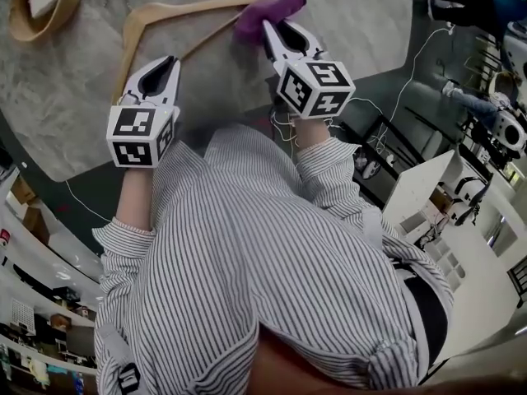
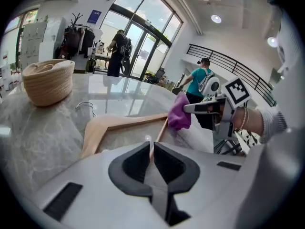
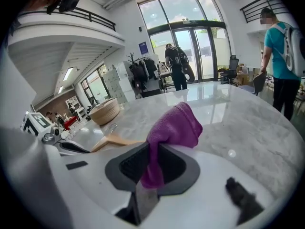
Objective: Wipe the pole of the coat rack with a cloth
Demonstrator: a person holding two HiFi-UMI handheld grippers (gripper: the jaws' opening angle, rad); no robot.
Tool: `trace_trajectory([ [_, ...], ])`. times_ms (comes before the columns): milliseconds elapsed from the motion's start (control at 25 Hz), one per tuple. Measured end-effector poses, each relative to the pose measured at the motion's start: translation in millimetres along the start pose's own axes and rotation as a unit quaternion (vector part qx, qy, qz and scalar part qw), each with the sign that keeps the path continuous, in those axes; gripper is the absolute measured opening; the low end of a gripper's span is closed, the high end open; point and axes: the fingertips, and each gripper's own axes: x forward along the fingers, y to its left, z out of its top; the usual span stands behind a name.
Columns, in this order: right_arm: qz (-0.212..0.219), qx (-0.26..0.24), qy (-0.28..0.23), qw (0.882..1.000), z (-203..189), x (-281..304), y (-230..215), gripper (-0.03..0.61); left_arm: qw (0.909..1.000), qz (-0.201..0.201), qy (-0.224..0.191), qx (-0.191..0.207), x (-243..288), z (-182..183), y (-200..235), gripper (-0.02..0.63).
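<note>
Pinching the wooden hanger point(image 1: 189, 8) at eleven o'clock, the left gripper point(image 1: 169, 62) is risking slippage once the right gripper point(image 1: 276, 27), clamping the purple cloth point(image 1: 268, 11), rubs.

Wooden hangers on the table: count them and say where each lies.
1. The wooden hanger lies on the table, between the woven basket and the purple cloth; none seems hidden.
</note>
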Motion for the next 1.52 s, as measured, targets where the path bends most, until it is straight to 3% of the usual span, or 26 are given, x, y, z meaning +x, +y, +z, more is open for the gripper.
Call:
trace_trajectory([
  [160,-0.009,-0.009,0.004,1.0,2.6,1.9,-5.1,0.061,0.9988,-0.006,0.037,0.03,4.4,-12.0,-1.7,0.014],
  [560,-0.021,0.001,0.012,1.0,2.4,10.1,-20.4,0.061,0.9961,0.001,0.077,0.043,15.1,-26.5,6.2,0.017],
  [840,-0.023,0.0,0.018,1.0,2.2,16.6,-21.5,0.061,0.9925,0.013,0.105,0.06,18.9,-36.5,13.0,0.061],
  [1200,-0.027,-0.001,0.029,0.999,1.7,27.9,-24.8,0.061,0.9876,0.005,0.119,0.102,22.7,-39.9,16.4,0.058],
  [1520,-0.016,0.004,0.039,0.999,2.3,40.3,-15.6,0.061,0.9868,-0.017,0.13,0.095,22.6,-41.0,17.9,0.055],
])
